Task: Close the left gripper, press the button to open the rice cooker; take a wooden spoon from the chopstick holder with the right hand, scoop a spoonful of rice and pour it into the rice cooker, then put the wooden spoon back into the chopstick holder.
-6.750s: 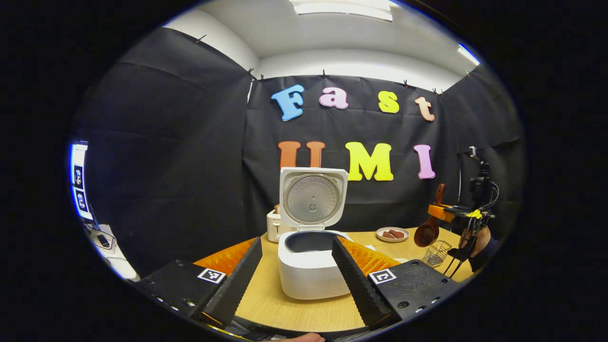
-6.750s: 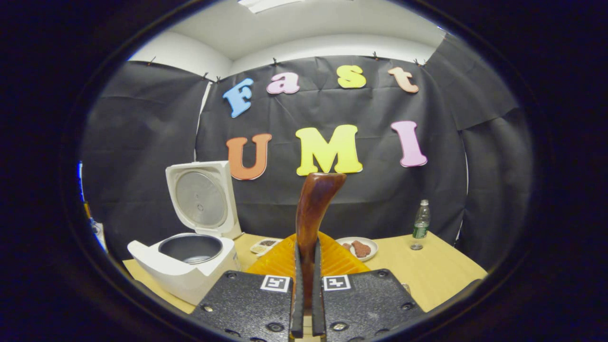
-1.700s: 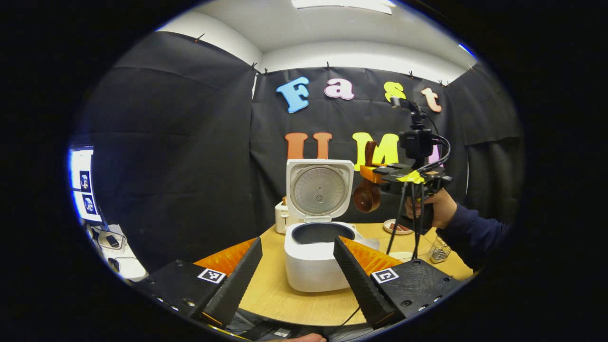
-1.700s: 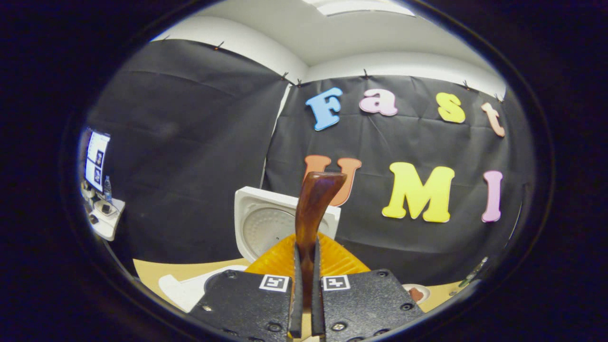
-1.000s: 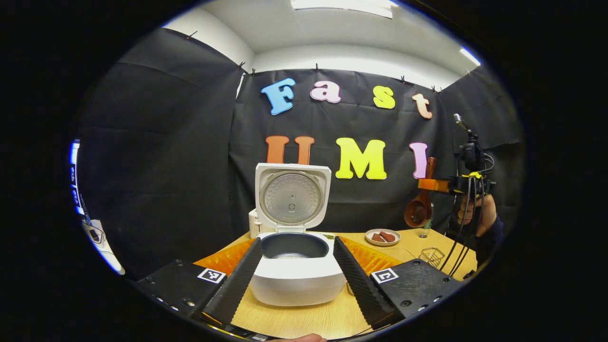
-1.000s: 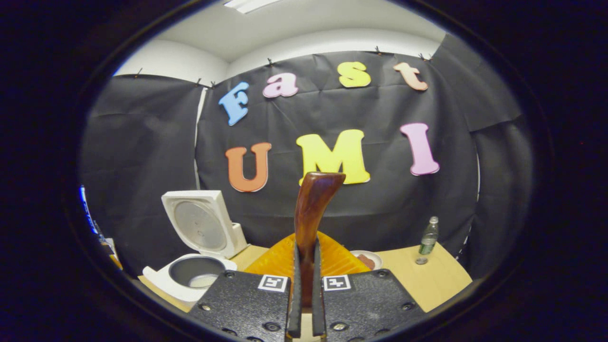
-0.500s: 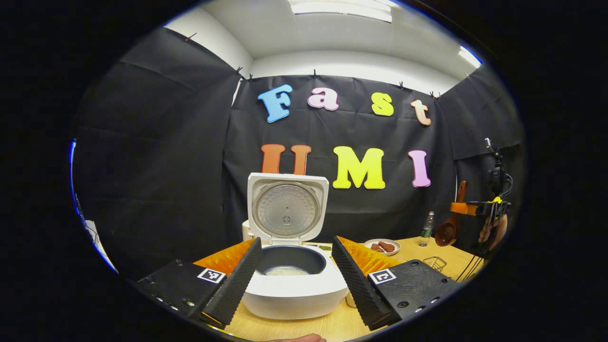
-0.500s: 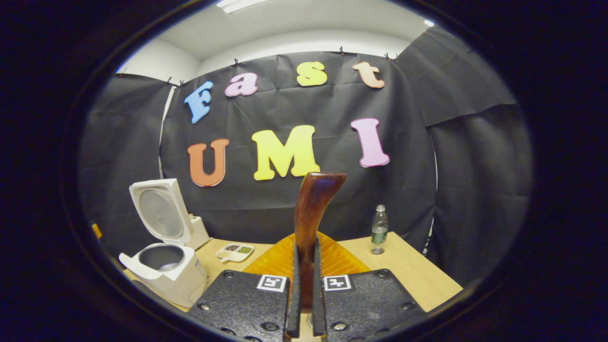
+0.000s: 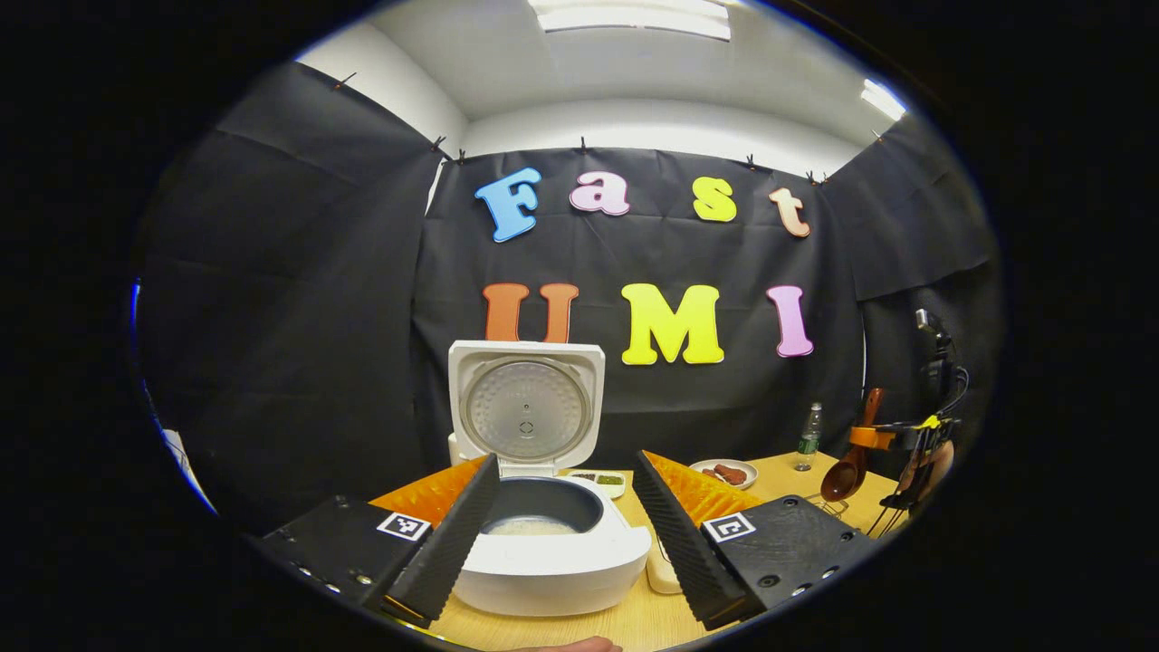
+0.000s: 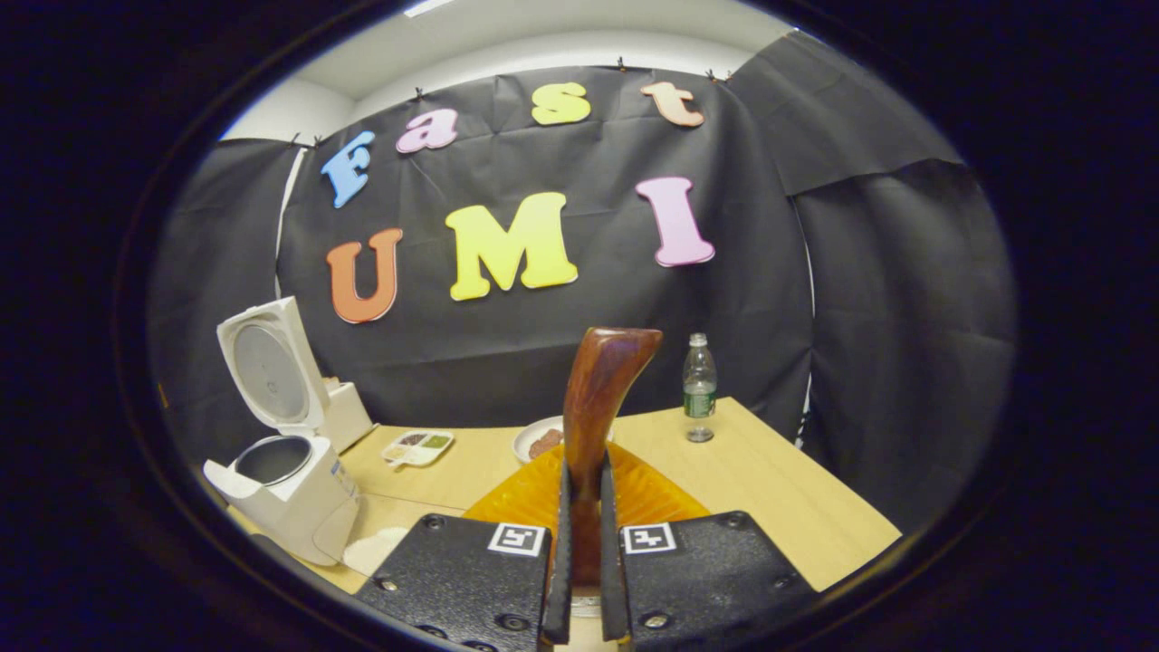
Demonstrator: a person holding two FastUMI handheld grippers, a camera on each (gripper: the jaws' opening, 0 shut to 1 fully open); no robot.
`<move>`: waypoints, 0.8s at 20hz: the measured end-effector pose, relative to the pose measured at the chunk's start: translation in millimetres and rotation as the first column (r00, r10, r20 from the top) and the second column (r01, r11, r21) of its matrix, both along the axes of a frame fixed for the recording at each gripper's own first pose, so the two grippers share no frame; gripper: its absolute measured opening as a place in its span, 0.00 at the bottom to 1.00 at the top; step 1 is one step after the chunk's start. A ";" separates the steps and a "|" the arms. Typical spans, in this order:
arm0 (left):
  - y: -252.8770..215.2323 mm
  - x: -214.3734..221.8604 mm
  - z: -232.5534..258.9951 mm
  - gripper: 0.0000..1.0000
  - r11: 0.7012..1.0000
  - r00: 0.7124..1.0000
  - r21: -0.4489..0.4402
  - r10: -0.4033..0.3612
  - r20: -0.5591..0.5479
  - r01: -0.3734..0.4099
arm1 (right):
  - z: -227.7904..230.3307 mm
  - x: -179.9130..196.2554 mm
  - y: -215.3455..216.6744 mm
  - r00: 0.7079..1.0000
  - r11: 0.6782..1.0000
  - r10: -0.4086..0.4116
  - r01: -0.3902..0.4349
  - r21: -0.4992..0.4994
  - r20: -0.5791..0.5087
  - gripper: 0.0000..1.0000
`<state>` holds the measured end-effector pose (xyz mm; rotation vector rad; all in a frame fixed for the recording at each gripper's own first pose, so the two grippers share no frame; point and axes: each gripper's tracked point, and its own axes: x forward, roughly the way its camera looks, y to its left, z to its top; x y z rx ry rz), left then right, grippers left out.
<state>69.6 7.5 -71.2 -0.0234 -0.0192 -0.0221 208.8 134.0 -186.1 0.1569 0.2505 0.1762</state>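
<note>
Right gripper view: our right gripper (image 10: 579, 552) pinches wooden spoon (image 10: 593, 398) | left gripper (image 9: 566, 525) fingers wide | risk: misaligned spoon topples chopstick holder (image 9: 819, 501)

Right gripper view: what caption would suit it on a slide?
Right gripper shut on a wooden spoon, open rice cooker off to the side.

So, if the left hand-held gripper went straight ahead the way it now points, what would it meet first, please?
Most likely the open rice cooker: its body sits between the spread fingers of the left hand-held gripper, just ahead on the table. Depth is hard to judge here.
</note>
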 end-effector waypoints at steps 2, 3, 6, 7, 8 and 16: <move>2.0 3.2 -2.3 0.94 1.000 1.000 0.000 0.004 -0.011 -0.004 | -7.1 2.5 -2.8 1.000 1.000 0.000 0.001 0.024 -0.006 0.21; 3.8 5.5 -2.4 0.94 1.000 1.000 -0.002 0.009 -0.015 -0.009 | -12.3 4.7 -6.7 1.000 0.999 -0.015 0.016 0.036 -0.008 0.24; 9.9 13.6 2.4 0.94 0.999 0.999 -0.034 0.020 -0.025 -0.020 | -6.5 8.8 -31.7 0.995 0.995 -0.097 0.097 0.021 0.020 0.67; 12.5 17.3 3.9 0.94 0.999 0.999 -0.048 0.019 -0.028 -0.021 | -1.9 8.1 -38.4 0.993 0.993 -0.116 0.116 0.021 0.036 0.72; 14.8 22.2 4.4 0.94 0.998 0.999 -0.059 0.019 -0.034 -0.021 | 6.1 2.2 -42.0 0.991 0.992 -0.124 0.123 0.025 0.047 0.82; 44.4 58.3 28.7 0.94 1.000 0.999 -0.026 -0.004 -0.037 0.003 | 42.5 -52.2 -55.0 0.982 0.990 -0.120 0.129 -0.055 0.145 0.95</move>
